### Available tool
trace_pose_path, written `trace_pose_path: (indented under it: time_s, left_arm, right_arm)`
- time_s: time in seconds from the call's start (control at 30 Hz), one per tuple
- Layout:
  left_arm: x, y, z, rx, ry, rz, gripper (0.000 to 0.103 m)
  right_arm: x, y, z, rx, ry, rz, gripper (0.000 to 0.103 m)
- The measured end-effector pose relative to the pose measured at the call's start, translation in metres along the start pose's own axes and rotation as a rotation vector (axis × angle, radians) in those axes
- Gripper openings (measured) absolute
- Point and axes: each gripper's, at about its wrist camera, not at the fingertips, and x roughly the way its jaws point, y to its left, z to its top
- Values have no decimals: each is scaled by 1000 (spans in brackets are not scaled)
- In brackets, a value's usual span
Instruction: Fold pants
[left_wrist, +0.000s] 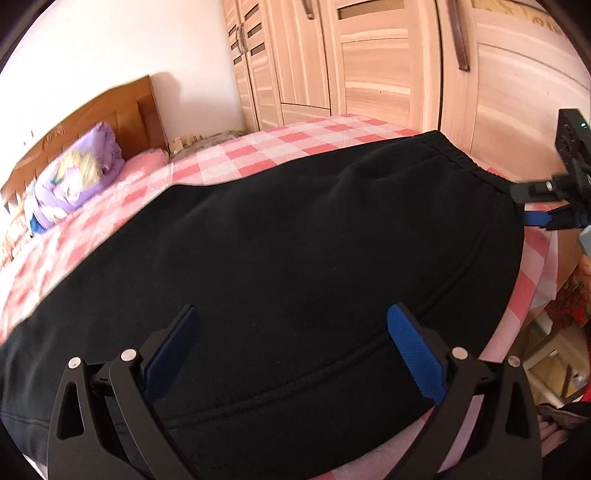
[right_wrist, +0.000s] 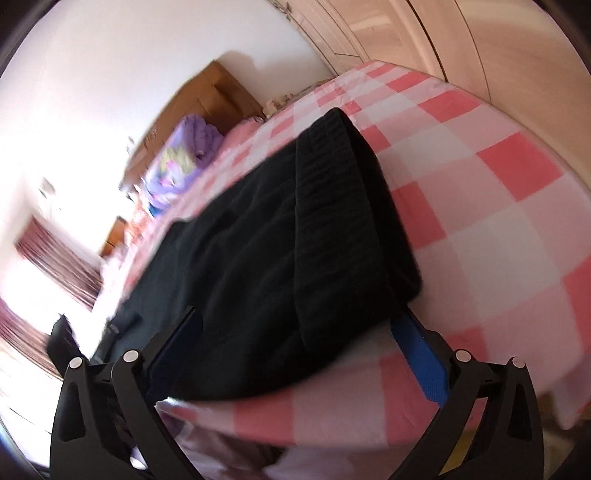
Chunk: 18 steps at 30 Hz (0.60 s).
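While the black pants (left_wrist: 295, 258) lie flat on the checked bedspread (left_wrist: 314, 140), filling the frame's centre, I have the left gripper (left_wrist: 291, 354) and right gripper (right_wrist: 295, 354) both spread wide, gripping nothing. Thick, soft fleece looks floppy; I'd pinch the ribbed waistband (right_wrist: 332, 206) corners.

A bed (left_wrist: 314, 144) covered by a pink-and-white checked sheet carries black pants (left_wrist: 277, 258) spread flat along its near edge. At the far left, by the wooden headboard (left_wrist: 110, 114), lie a purple bundled quilt (left_wrist: 85, 166) and a pink pillow (left_wrist: 144, 162).
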Motion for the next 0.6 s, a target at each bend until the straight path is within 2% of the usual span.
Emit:
trace_pose_path:
  time_s: [0.07,0.17,0.23,0.3,0.37,0.43,0.47,0.53,0.6]
  left_arm:
    - [6,7,-3,-46,13,-19,101]
    - [9,17,-9,-108,23,-64,101]
    - [9,22,-12,-129,18,-81,101]
    - [9,22,-15,-122,9,-76,101]
    - [8,22,-16,-122,4,-74,101]
    - [9,22,-16,-125,-1,-76,101]
    - [9,23,-17,-127,-3,-77,101]
    - [8,23,-17,-127,-5,-77,101]
    - [8,23,-17,-127,-5,-77,101]
  right_arm:
    - [-2,-7,4,43,-50,30,99]
    - [-2,-4,2,44,-69,-8,97]
    - [-4,-5,1,54,-102,-39,87]
    - [-6,-9,2,68,-128,-60,83]
    - [-2,-4,5,46,-99,-79,87]
    - [5,6,8,-27,-51,-131,87]
    - [6,5,8,-14,-41,-103,83]
    - [10,-6,7,70,-30,-32,45]
    - [2,-12,6,102,-113,28,36]
